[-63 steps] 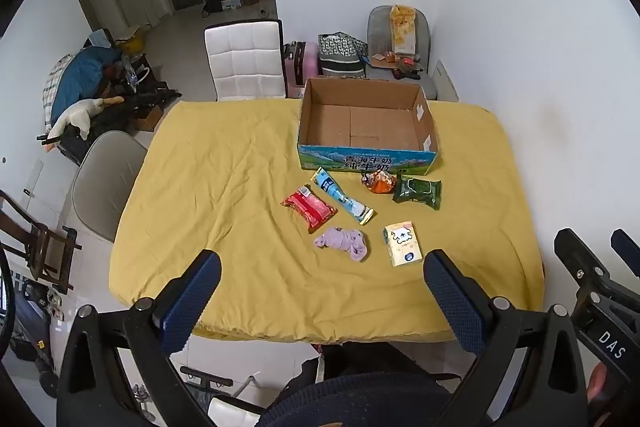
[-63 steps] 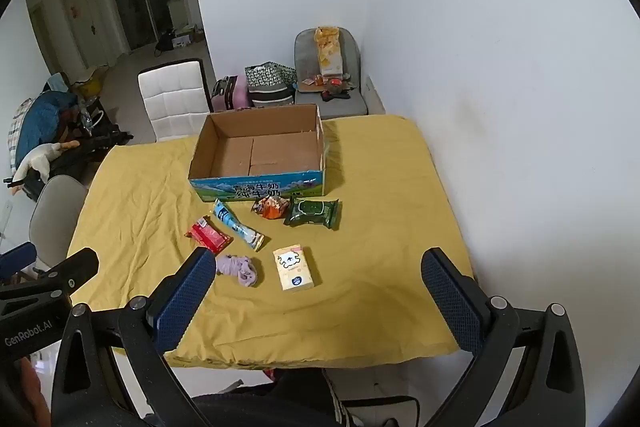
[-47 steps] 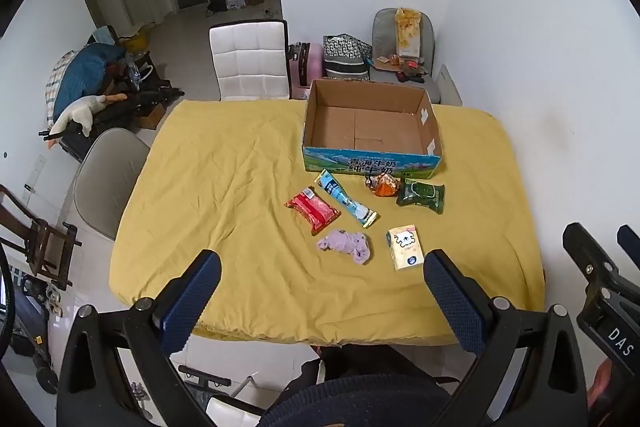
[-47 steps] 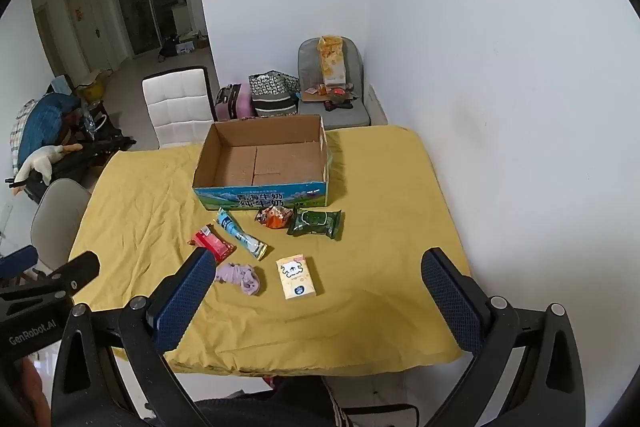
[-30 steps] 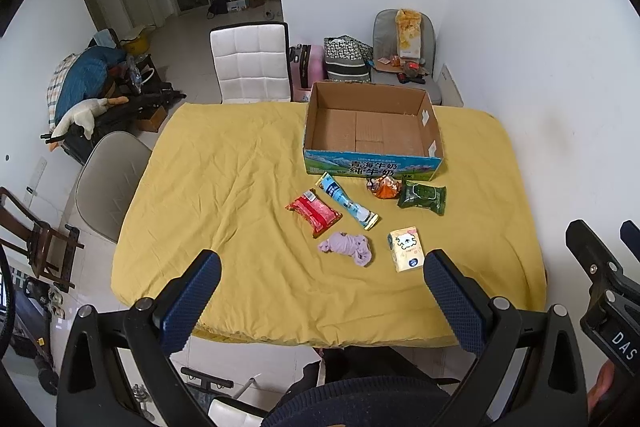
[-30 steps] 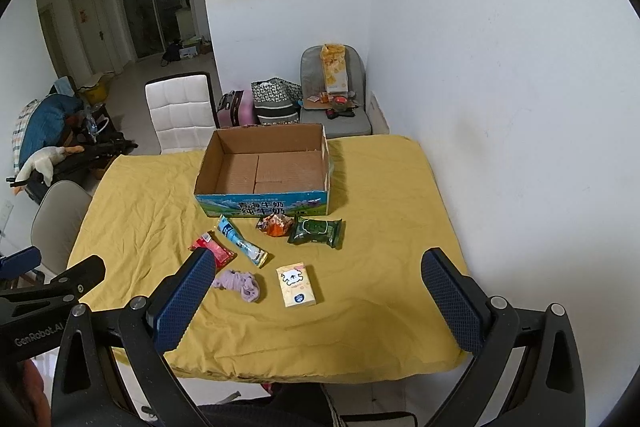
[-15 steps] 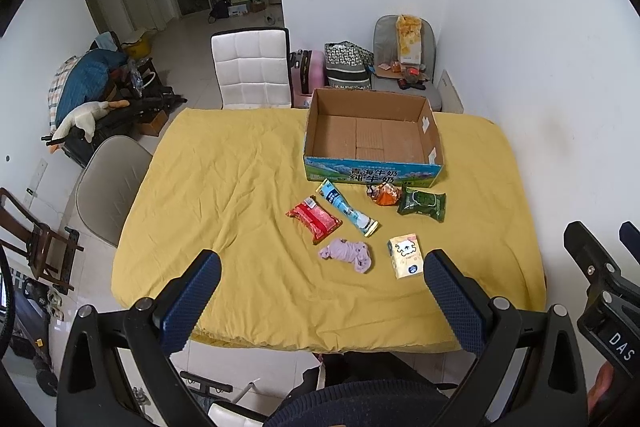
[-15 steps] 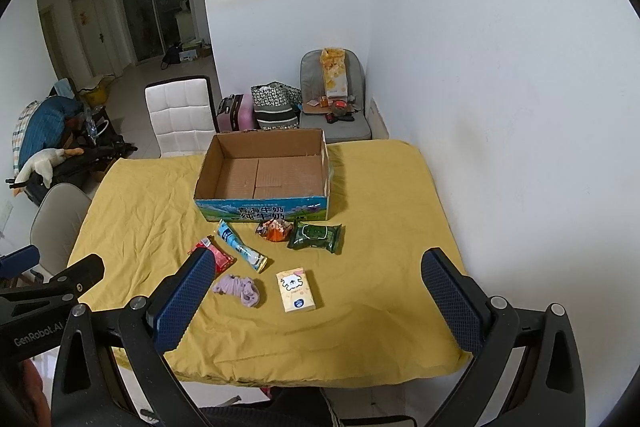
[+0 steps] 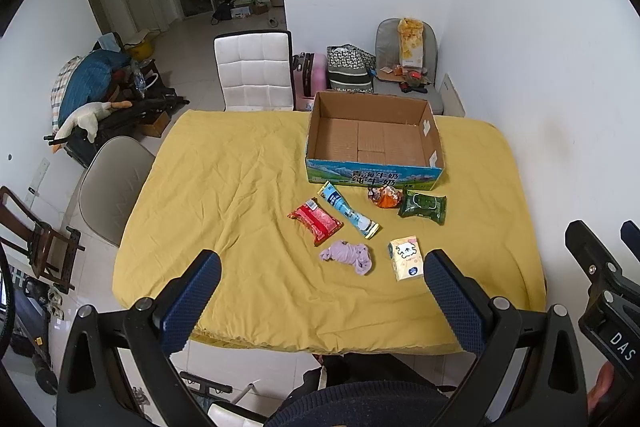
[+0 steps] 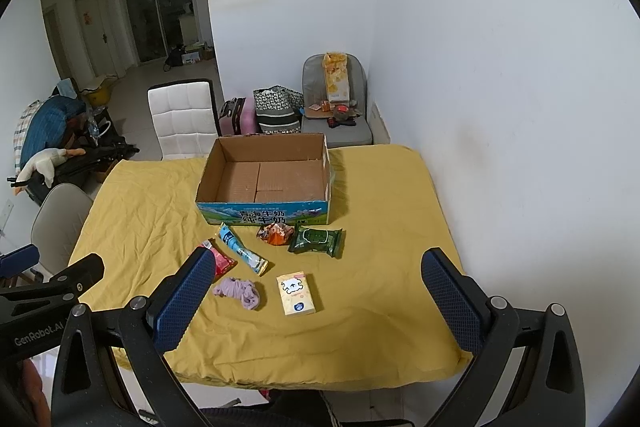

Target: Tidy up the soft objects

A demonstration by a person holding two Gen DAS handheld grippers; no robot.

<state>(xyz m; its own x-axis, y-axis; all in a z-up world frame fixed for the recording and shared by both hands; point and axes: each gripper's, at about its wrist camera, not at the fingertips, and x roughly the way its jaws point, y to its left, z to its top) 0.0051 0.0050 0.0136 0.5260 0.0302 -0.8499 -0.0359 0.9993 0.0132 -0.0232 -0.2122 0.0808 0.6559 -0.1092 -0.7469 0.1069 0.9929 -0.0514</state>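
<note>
Both tongs are held above and short of the near edge of the worktop (image 9: 240, 163), which is covered by a yellow cloth. The left tongs (image 9: 320, 283) stand released, fingers spread wide, nothing between them. The right tongs (image 10: 316, 279) are likewise released and hold nothing.

An open cardboard box (image 9: 374, 139) sits toward the far edge of the worktop, right of centre, with its printed blue side facing the near edge. Its interior shows only bare cardboard flaps.

Six items lie on the cloth between the box and the near edge, none touching either tongs:
- A blue tube-shaped packet (image 9: 348, 209) lies diagonally, its far end just beside the box's front wall.
- A red packet (image 9: 315, 221) lies just left of the blue packet.
- A small orange packet (image 9: 384, 197) lies near the box's front wall.
- A green wipes pack (image 9: 422, 205) lies just beside the orange packet, on its right.
- A crumpled purple cloth (image 9: 348, 255) lies nearer the near edge, below the red and blue packets.
- A pale yellow tissue pack (image 9: 406, 257) lies to the right of the purple cloth, apart from it.

A white chair (image 9: 254, 71) stands behind the far edge, and a beige chair (image 9: 112, 183) stands at the left edge.
</note>
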